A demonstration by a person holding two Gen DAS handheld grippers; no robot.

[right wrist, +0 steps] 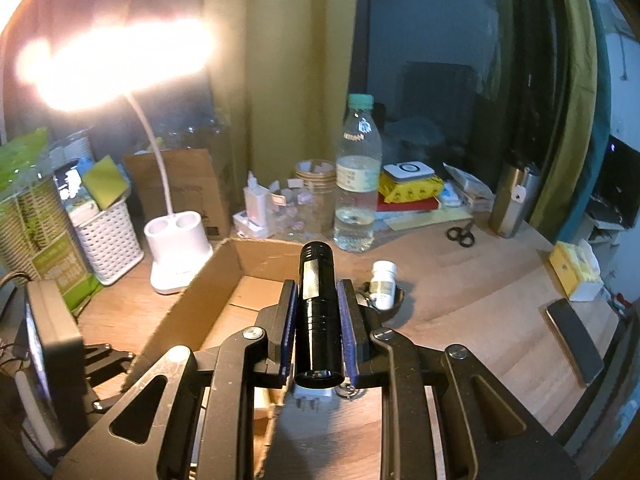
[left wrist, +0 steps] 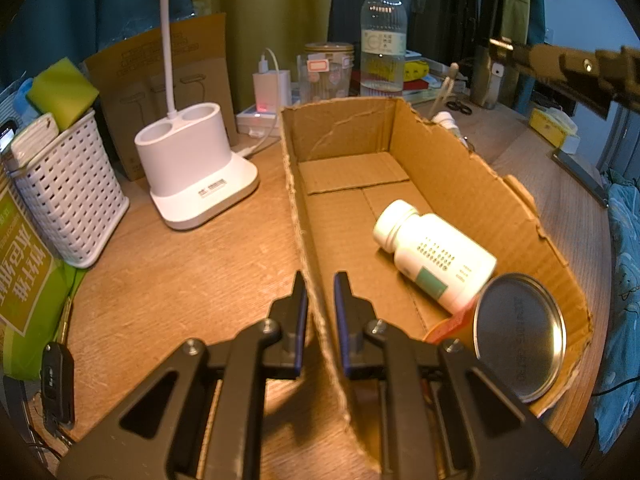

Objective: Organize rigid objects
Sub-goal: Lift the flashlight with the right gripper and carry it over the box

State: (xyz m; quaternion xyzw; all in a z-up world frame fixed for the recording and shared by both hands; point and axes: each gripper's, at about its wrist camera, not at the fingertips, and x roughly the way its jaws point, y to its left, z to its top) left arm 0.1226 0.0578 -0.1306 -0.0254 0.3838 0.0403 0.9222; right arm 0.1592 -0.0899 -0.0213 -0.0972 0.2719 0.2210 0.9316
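An open cardboard box sits on the wooden desk. Inside lie a white pill bottle on its side and a metal-lidded can at the near right. My left gripper is shut on the box's left wall, one finger inside and one outside. My right gripper is shut on a black flashlight and holds it above the box, pointing forward. A small white bottle stands on the desk to the right of the box.
A white lamp base and a white basket stand left of the box. A water bottle, a jar, scissors, a yellow tissue pack and a phone are on the desk.
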